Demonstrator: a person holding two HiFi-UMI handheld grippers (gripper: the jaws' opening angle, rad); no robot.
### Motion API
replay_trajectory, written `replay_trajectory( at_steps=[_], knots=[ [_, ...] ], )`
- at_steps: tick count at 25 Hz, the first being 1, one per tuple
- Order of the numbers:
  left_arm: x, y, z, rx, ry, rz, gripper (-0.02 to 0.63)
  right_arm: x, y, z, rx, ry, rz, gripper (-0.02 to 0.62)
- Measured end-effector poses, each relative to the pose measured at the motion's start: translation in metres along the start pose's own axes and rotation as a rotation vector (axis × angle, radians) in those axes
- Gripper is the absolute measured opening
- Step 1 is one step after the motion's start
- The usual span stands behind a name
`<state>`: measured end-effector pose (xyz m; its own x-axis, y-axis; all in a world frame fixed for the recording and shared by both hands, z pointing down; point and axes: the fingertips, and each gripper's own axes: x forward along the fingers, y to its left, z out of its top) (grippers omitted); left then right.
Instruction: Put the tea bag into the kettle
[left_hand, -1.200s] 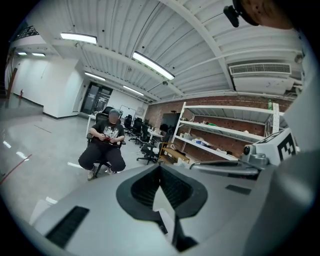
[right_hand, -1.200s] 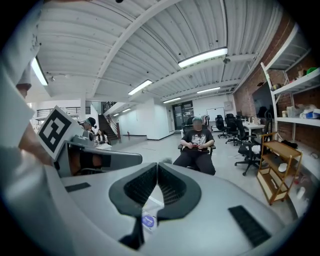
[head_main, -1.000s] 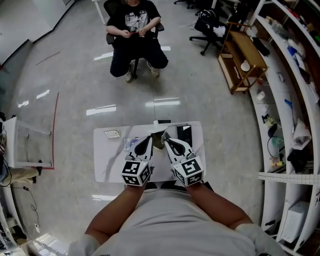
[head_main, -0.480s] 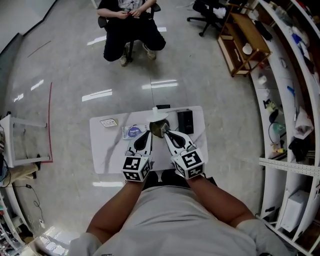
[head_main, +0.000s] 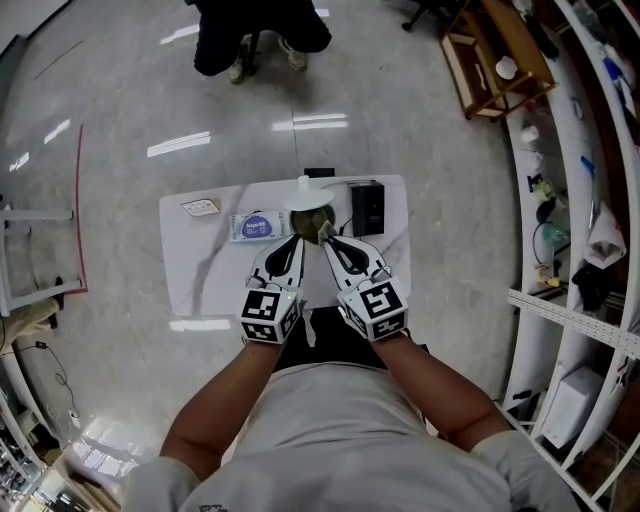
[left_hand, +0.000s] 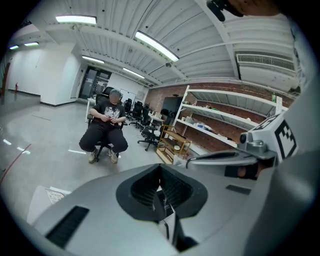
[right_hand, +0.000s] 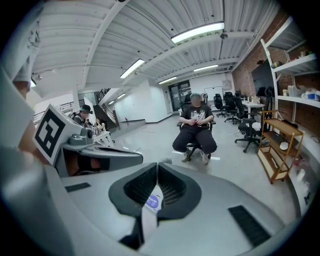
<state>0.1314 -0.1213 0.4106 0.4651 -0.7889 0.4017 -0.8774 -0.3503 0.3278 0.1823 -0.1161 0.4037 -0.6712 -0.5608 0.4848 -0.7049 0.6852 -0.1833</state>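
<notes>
On the small white table a dark round kettle stands near the far edge, with a white round piece on its far side. My left gripper hovers just short of it, shut on a thin white and dark strip of wrapper. Close beside it, my right gripper is shut on a white tea bag sachet with a purple mark. Whether both pieces belong to one sachet I cannot tell.
Left of the kettle lie a white packet with a blue-purple label and a small card. A black box sits to its right. A person sits on a chair beyond the table. Shelving lines the right side.
Both grippers have sunk toward the table, still side by side and shut. The head view has tilted down, so the table sits higher in it and the seated person is almost out of view.
</notes>
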Motion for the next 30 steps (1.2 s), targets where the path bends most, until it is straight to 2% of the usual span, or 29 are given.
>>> replay_trajectory(
  at_steps=[8, 17, 24, 30],
  knots=[
    [0.020, 0.019, -0.030, -0.001, 0.038, 0.021, 0.008, 0.031, -0.006, -0.022, 0.009, 0.026, 0.016, 0.017],
    [0.043, 0.040, -0.061, 0.015, 0.074, 0.008, 0.008, 0.064, -0.016, -0.066, 0.045, 0.076, 0.019, 0.017],
    [0.057, 0.053, -0.103, -0.025, 0.115, 0.013, 0.008, 0.086, -0.027, -0.100, 0.062, 0.101, 0.014, 0.017],
    [0.070, 0.064, -0.124, -0.013, 0.113, 0.015, 0.008, 0.108, -0.032, -0.128, 0.048, 0.121, 0.033, 0.017]
  ],
)
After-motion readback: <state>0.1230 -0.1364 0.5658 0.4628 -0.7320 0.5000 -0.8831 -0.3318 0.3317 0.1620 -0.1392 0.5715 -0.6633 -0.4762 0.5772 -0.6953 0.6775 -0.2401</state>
